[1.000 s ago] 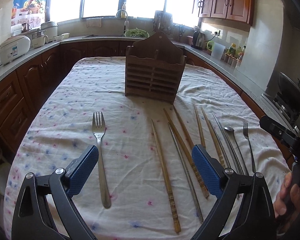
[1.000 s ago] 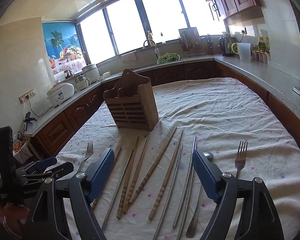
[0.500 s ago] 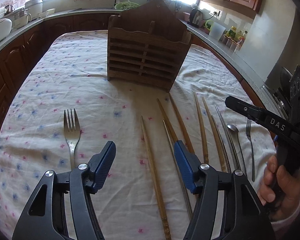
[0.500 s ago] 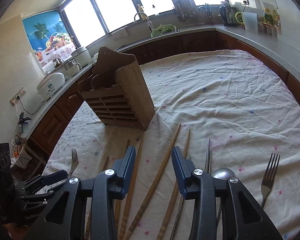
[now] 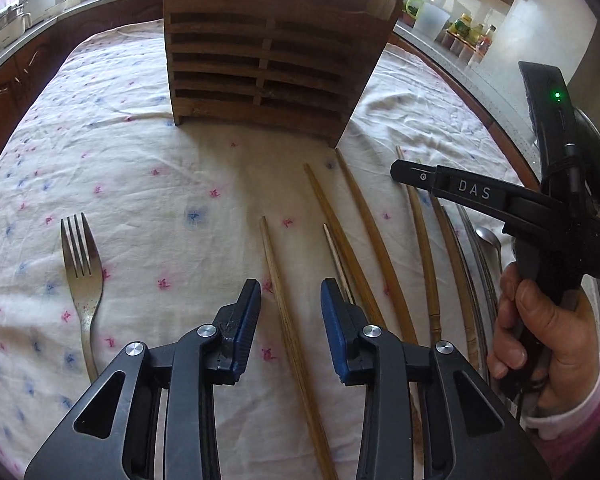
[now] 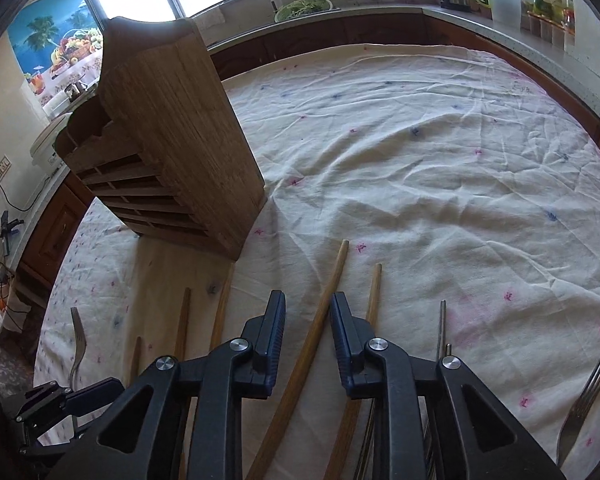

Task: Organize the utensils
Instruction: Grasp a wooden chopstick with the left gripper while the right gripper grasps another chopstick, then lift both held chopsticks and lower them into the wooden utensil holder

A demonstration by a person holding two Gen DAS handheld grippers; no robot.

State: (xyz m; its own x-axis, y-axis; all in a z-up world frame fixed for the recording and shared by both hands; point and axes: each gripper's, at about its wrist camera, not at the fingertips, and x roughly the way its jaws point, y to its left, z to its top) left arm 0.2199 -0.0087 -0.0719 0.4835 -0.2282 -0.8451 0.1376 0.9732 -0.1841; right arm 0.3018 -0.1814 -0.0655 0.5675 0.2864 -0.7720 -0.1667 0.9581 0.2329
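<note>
Claws have both narrowed and dropped closer to the slatted brown wooden utensil rack (image 5: 268, 52) since a second ago. The left claw (image 5: 288, 304), jaws closing, straddles a pale bamboo chopstick (image 5: 278, 280) lying in front of the rack on the floral white cloth surface (image 5: 120, 168). The right claw (image 6: 306, 320), closing too, brackets a darker wooden chopstick (image 6: 328, 292), neither pressing yet.
</note>
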